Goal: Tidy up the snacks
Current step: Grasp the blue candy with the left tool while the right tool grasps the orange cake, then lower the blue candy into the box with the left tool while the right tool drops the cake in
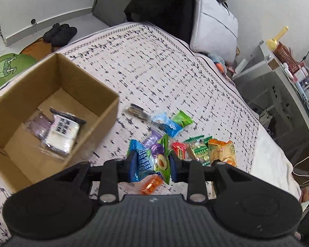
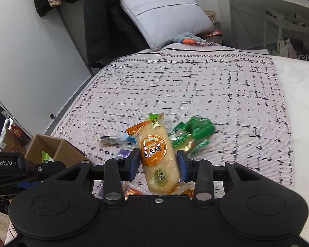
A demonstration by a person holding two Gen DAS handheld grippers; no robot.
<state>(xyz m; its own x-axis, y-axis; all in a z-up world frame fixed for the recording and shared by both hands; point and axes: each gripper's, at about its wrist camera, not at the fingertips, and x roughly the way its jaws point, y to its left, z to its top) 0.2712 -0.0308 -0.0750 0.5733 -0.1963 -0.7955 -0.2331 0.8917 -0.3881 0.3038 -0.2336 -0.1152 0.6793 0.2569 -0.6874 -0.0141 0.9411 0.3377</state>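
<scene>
1. The left gripper is nipped onto a plum packet, green and blue with a plum drawn on it; the blue pads press it from both sides, so the jaws stand only a packet's width apart.
2. That packet is held roughly upright, its long axis running up and away from the gripper, with the top corner leaning toward the heap.
3. Under the left gripper an orange sweet lies on the bedspread.
4. The right gripper is clamped on a rice cracker in a clear wrapper with an orange round label. The jaws are held about as wide as the cracker's short side.
5. The cracker stands on end, long axis nearly vertical, tilted a little to the left at the top, its lower end down by the gripper body.
6. Just beyond both grippers is the heap of snacks: blue, green, red and dark wrappers, loosely touching one another on the spread.
7. Only the left view looks into the box, to the left of the heap, with two clear packets lying flat on its floor. The right view catches just a corner of it.
8. Only the right view shows the other gripper's black body at the left edge, and the green packets behind the cracker.
9. Farthest off, a grey pillow leans at the head of the bed.
</scene>
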